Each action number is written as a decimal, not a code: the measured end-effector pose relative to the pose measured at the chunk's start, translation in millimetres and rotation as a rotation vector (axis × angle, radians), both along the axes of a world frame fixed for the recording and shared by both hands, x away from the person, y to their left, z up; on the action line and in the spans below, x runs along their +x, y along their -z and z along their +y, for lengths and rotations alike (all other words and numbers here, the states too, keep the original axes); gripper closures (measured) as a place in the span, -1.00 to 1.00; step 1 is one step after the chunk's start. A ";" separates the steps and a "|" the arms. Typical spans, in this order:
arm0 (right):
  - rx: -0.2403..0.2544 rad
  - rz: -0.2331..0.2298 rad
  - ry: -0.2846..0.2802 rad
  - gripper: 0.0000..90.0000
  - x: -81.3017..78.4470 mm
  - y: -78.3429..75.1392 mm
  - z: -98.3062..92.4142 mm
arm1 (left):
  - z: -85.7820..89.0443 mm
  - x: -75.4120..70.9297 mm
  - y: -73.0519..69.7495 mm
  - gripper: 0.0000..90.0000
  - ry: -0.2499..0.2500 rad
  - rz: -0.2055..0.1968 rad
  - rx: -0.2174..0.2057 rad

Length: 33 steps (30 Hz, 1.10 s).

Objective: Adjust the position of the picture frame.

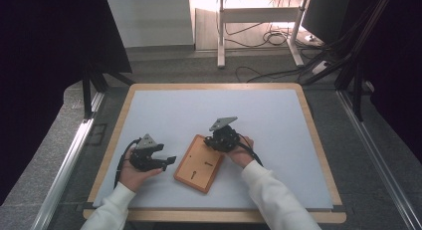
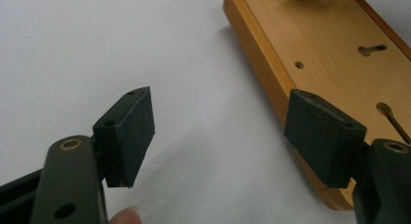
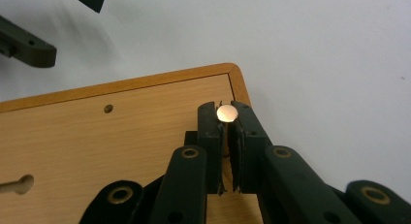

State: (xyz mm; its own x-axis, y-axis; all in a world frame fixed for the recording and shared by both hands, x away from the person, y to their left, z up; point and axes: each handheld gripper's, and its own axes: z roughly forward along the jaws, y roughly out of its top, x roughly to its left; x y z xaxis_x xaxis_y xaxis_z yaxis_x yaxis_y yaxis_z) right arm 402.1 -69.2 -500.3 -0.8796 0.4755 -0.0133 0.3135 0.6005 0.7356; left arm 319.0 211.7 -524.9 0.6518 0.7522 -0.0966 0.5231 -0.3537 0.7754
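Black pads of the right gripper (image 3: pixel 228 118) fill the foreground of the right gripper view, pressed almost together on a small round metal disc (image 3: pixel 227 113) whose pale face shows at their tips; how far the piece runs down between them is hidden. Just beneath the tips lies the wooden board (image 3: pixel 97 136), near its rounded corner, and past that corner the white table (image 3: pixel 329 49). A small drilled hole and the end of a keyhole slot, cut off at the picture's edge, sit to the left of these jaws.

From the left gripper view, the left gripper (image 2: pixel 220 132) stands wide open with nothing between its pads: one pad hangs over bare table (image 2: pixel 97 49), the other over the board's (image 2: pixel 329 54) long edge. This view gives the board's thick side face, a small hole and two keyhole slots, none of which the high view shows clearly. A fingertip is cut off at the bottom.

Seen from above, the board (image 1: pixel 196 165) lies flat between the two grippers, its long axis running from the near side up towards the right gripper (image 1: pixel 222 139), tilted a little to the right. The left gripper (image 1: pixel 166 161) points at its left long edge, just beside it. The disc is too small to make out there, hidden under the right gripper.
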 end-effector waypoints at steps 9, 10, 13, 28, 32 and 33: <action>-0.014 0.023 -0.002 0.84 8.4 7.0 16.6 | 0.8 0.2 0.7 -0.41 0.006 0.005 -0.002; 0.024 0.033 0.006 0.65 9.6 6.8 13.5 | 0.6 0.2 1.0 -0.41 0.009 0.007 -0.001; 0.071 0.038 0.026 0.52 9.8 0.9 8.8 | 0.5 0.3 1.0 -0.41 0.010 0.008 0.000; 0.085 0.012 0.111 0.02 -32.8 -17.3 -71.2 | -0.7 0.1 1.2 -0.40 0.008 0.009 0.007; 0.099 0.005 0.134 -0.03 -42.6 -18.1 -88.6 | -1.2 0.0 1.6 -0.40 0.005 0.008 0.010; 0.105 0.004 0.145 -0.04 -46.2 -18.5 -94.2 | -1.2 -0.1 1.5 -0.40 0.005 0.008 0.011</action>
State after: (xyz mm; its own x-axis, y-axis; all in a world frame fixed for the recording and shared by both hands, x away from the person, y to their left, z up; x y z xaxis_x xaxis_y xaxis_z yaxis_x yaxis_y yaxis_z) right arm 355.9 -163.4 -481.8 -0.8019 0.5957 0.0463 0.3938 0.4686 0.7908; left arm 318.9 210.5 -526.4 0.6549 0.7499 -0.0936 0.5273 -0.3647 0.7674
